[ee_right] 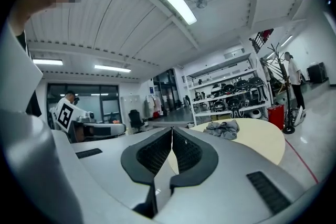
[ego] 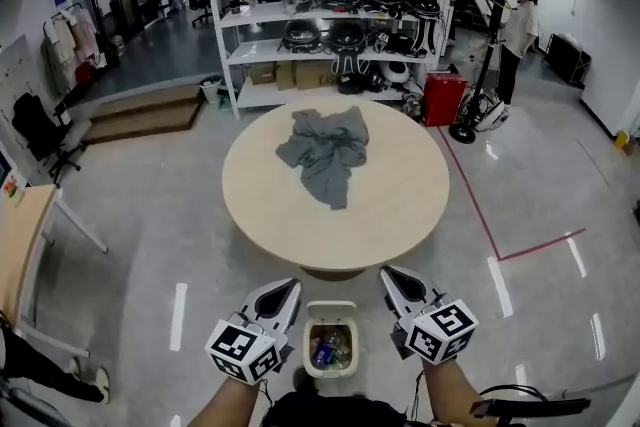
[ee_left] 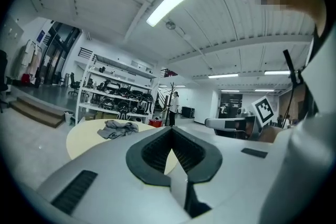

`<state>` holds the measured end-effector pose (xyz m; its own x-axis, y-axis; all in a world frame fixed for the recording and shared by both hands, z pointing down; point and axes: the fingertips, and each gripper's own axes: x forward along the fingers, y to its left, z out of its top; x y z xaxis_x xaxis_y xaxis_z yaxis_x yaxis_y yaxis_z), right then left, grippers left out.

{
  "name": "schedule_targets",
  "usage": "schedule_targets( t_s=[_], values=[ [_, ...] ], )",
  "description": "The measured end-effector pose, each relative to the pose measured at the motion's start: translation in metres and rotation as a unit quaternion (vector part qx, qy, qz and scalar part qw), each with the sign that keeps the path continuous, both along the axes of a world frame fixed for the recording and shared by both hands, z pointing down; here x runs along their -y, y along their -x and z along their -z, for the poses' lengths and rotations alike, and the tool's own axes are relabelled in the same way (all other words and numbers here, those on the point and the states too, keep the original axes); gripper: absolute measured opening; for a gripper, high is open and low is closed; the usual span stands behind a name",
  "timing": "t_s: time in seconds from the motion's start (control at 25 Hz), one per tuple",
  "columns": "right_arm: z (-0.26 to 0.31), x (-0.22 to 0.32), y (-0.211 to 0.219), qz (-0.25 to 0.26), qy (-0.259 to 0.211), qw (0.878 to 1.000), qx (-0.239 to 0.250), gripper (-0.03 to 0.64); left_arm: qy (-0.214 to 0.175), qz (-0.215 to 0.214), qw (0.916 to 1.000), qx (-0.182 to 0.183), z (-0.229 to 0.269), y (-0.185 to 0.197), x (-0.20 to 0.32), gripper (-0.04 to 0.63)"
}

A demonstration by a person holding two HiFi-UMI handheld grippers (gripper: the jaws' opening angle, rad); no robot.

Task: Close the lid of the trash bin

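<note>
A small white trash bin (ego: 331,340) stands on the floor below me, in front of the round table. Its top is open, and a blue bottle and other rubbish show inside. My left gripper (ego: 291,286) hovers just left of the bin and my right gripper (ego: 389,274) just right of it; both point forward toward the table and touch nothing. In the left gripper view the left gripper (ee_left: 171,131) has its jaws meeting at the tips with nothing between them. The right gripper (ee_right: 171,130) looks the same in its own view. Neither gripper view shows the bin.
The round beige table (ego: 400,205) just ahead carries a crumpled grey cloth (ego: 327,150). Behind it are white shelves (ego: 330,15) of dark gear, a red box (ego: 443,98), a coat stand and a standing person (ego: 520,25). A wooden desk (ego: 18,240) is at the left.
</note>
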<state>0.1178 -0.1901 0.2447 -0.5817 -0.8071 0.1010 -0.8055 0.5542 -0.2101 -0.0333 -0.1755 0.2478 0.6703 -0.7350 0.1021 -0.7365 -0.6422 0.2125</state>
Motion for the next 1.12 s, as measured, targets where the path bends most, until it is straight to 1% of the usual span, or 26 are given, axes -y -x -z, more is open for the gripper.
schedule_targets(
  t_s=[0.16, 0.28, 0.36, 0.44, 0.6, 0.76, 0.92, 1.08, 1.12],
  values=[
    [-0.006, 0.009, 0.017, -0.02, 0.013, 1.0, -0.011, 0.011, 0.015, -0.019, 0.9997, -0.009, -0.014, 0.02, 0.013, 0.0],
    [-0.01, 0.022, 0.026, -0.03, 0.005, 0.999, -0.021, 0.011, 0.014, -0.026, 0.9995, -0.01, -0.029, 0.034, 0.036, 0.0],
    [-0.015, 0.037, 0.028, -0.035, 0.006, 0.999, -0.022, 0.011, 0.011, -0.027, 0.9996, -0.008, -0.033, 0.036, 0.053, 0.0],
    [-0.025, 0.047, 0.027, -0.041, 0.02, 0.999, -0.018, 0.011, 0.017, -0.028, 0.9995, -0.002, -0.038, 0.035, 0.063, 0.0],
    [-0.074, 0.055, 0.021, -0.037, 0.08, 0.996, -0.021, 0.011, 0.07, -0.014, 0.9974, 0.004, -0.077, 0.029, 0.064, 0.0],
    [-0.136, 0.068, 0.007, -0.038, 0.127, 0.991, -0.02, 0.011, 0.113, -0.008, 0.9932, 0.027, -0.137, 0.02, 0.07, 0.0],
    [-0.21, 0.077, 0.003, -0.03, 0.18, 0.983, -0.028, 0.011, 0.169, 0.001, 0.9844, 0.048, -0.217, 0.011, 0.082, 0.0],
    [-0.279, 0.072, 0.01, -0.009, 0.232, 0.972, -0.036, 0.011, 0.221, -0.016, 0.9724, 0.074, -0.295, -0.007, 0.082, 0.0],
    [-0.297, 0.071, 0.013, -0.005, 0.245, 0.969, -0.04, 0.011, 0.233, -0.019, 0.9694, 0.076, -0.312, -0.011, 0.084, 0.0]
  ],
)
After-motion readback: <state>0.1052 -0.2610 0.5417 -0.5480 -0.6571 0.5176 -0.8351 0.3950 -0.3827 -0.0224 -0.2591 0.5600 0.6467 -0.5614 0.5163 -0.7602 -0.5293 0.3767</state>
